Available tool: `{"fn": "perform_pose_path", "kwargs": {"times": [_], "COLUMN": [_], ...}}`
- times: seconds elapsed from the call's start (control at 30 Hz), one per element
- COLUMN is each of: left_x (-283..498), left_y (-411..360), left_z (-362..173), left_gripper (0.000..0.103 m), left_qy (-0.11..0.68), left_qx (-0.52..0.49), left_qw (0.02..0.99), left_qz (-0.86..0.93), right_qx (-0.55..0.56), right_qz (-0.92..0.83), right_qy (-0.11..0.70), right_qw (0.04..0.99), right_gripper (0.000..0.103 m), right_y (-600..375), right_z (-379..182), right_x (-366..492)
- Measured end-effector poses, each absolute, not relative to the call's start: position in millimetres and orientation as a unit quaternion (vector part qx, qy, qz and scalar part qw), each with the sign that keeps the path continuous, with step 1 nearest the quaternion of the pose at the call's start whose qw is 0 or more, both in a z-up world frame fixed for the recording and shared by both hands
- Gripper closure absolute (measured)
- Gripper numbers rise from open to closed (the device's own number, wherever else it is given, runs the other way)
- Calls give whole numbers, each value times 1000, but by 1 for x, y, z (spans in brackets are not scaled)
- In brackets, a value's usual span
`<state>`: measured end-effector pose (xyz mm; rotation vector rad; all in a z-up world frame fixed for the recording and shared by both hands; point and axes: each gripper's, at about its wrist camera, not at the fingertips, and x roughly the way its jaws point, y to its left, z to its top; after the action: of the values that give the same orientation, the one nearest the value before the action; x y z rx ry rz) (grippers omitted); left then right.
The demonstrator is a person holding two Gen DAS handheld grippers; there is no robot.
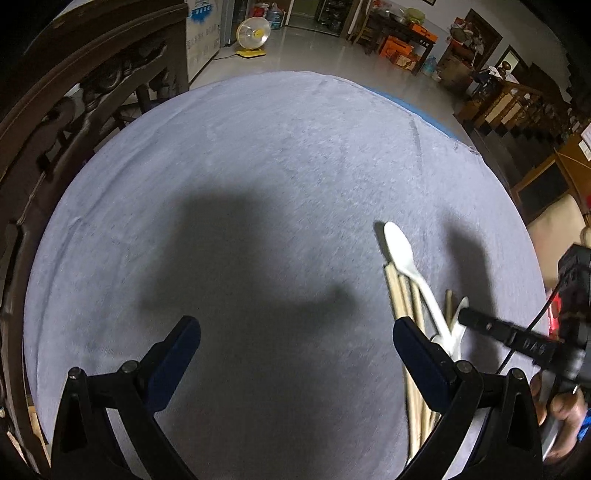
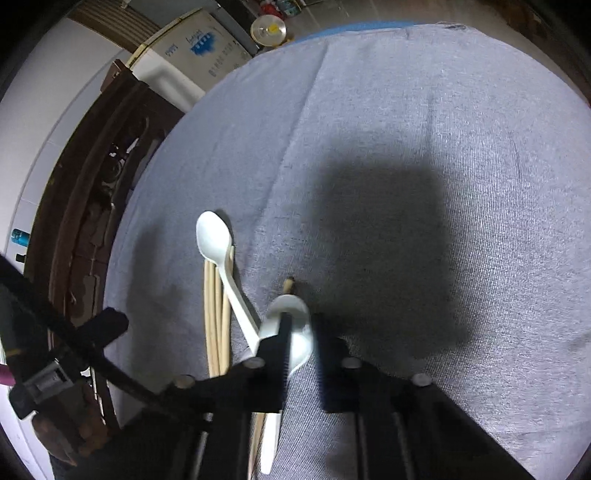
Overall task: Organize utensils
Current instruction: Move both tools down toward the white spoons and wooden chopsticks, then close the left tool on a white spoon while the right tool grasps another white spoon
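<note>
A white plastic spoon (image 1: 400, 254) lies across several wooden chopsticks (image 1: 402, 295) on the grey cloth at the right of the left wrist view. My left gripper (image 1: 295, 332) is open and empty, its right finger (image 1: 424, 354) beside the chopsticks. My right gripper (image 2: 299, 325) is nearly closed around the bowl of a second white spoon (image 2: 295, 332), with one chopstick (image 2: 288, 285) under it. The first spoon (image 2: 216, 236) and the chopsticks (image 2: 216, 314) lie to its left. The right gripper's finger also shows in the left wrist view (image 1: 491, 328).
A round table under a grey cloth (image 1: 258, 166) fills both views. A dark carved wooden chair (image 1: 74, 92) stands at the table's left edge, also in the right wrist view (image 2: 92, 221). A cardboard box (image 2: 199, 48) and a fan (image 1: 253, 35) stand on the floor beyond.
</note>
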<state>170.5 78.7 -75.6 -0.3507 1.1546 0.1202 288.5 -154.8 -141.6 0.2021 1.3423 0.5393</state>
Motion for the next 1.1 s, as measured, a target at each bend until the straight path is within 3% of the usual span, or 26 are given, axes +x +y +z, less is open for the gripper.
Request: {"fn": "perform_pose_path", "kwargs": {"times": [0.13, 0.6, 0.77, 0.87, 0.93, 1.0, 1.1], "left_x": [190, 253, 261, 265, 267, 269, 271], "left_y": [70, 46, 47, 46, 46, 46, 44], "left_z": [-75, -99, -101, -101, -99, -99, -101], "left_gripper": [0, 1, 17, 34, 55, 67, 67], "left_qy": [545, 585, 589, 589, 591, 594, 596], "left_qx": [-160, -175, -203, -211, -218, -236, -244], "left_qw": [821, 791, 782, 779, 776, 769, 765], "left_qz": [50, 29, 28, 38, 36, 23, 18], "right_qx": [111, 174, 181, 179, 178, 178, 179], "right_qz": [257, 253, 254, 253, 253, 254, 254], "right_qy": [603, 585, 587, 587, 587, 587, 587], "right_qw": [747, 751, 747, 748, 748, 748, 748], "right_gripper": [101, 101, 101, 101, 101, 101, 101], "right_y": [-166, -234, -238, -239, -237, -237, -237], "right_z": [-141, -140, -148, -150, -150, -149, -150], "right_x": [285, 280, 280, 278, 278, 278, 279]}}
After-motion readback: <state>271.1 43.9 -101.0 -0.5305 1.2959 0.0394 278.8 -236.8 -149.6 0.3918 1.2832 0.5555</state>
